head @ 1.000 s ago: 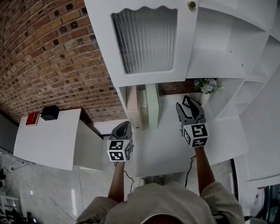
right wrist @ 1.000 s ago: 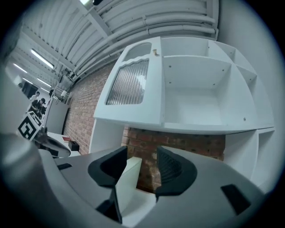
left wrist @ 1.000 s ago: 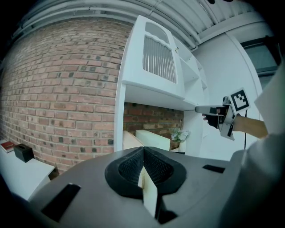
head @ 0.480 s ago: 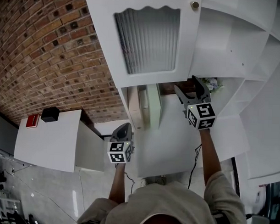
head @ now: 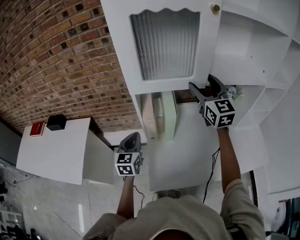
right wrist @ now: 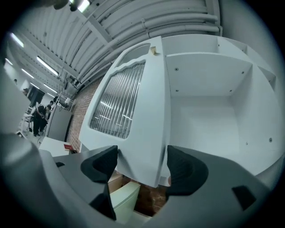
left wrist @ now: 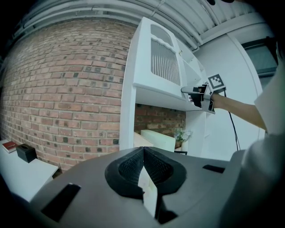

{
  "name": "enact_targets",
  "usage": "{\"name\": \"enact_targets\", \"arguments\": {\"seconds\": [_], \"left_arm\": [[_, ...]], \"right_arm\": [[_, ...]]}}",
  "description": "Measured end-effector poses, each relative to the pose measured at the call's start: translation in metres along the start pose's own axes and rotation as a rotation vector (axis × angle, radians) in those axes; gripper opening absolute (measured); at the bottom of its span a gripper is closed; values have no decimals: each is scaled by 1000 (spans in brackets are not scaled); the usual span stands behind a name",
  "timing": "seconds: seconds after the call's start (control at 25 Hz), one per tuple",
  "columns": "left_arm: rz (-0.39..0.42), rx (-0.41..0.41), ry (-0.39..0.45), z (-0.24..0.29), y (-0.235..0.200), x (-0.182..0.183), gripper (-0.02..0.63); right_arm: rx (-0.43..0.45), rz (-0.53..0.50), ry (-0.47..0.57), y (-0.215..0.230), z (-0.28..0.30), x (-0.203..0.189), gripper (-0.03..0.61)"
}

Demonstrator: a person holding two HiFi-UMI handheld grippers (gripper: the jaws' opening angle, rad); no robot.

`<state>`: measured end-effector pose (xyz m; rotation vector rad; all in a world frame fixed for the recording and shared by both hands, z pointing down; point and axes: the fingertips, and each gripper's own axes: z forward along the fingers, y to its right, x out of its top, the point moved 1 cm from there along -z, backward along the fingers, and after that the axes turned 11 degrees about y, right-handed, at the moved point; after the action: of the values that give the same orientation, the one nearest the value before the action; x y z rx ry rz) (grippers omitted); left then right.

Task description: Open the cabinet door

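The white cabinet door [head: 165, 44] has a ribbed glass pane and a brass knob [head: 215, 8] at its upper right corner. It stands swung out, and the bare white cabinet inside [right wrist: 209, 102] shows beside it. My right gripper [head: 203, 83] is raised just under the door's lower right corner. Its jaws have just been opening and stand wide. In the right gripper view the door's corner [right wrist: 151, 173] shows between the jaws of the gripper [right wrist: 140, 164], touching neither pad. My left gripper [head: 132, 137] hangs lower and to the left, shut and holding nothing [left wrist: 143, 150].
A brick wall [head: 54, 54] runs left of the cabinet. Below the door, a counter [head: 188, 153] holds pale upright boxes [head: 165, 115] and a small vase of flowers [head: 233, 91]. A white side table [head: 65, 158] at the left carries a black box [head: 56, 121] and a red item [head: 36, 128]. Open shelves [head: 285, 58] stand at the right.
My right gripper has risen from over the counter to the door's lower corner, and its jaws have opened wide. The left gripper has stayed where it was.
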<state>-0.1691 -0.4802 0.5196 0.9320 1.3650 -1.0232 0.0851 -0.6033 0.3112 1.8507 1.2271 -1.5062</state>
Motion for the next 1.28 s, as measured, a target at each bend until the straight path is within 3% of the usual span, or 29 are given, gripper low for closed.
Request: {"name": "enact_targets", "arguments": {"seconds": [0.76,1.28], "left_arm": [[-8,13,-1,-4,8,-4,26],[-7,41,-9,-37,44,-8,26]], "right_arm": [[-38,-2,-7,-4,-3,0,334],[-30,17,29,-10,-40,18,229]]}}
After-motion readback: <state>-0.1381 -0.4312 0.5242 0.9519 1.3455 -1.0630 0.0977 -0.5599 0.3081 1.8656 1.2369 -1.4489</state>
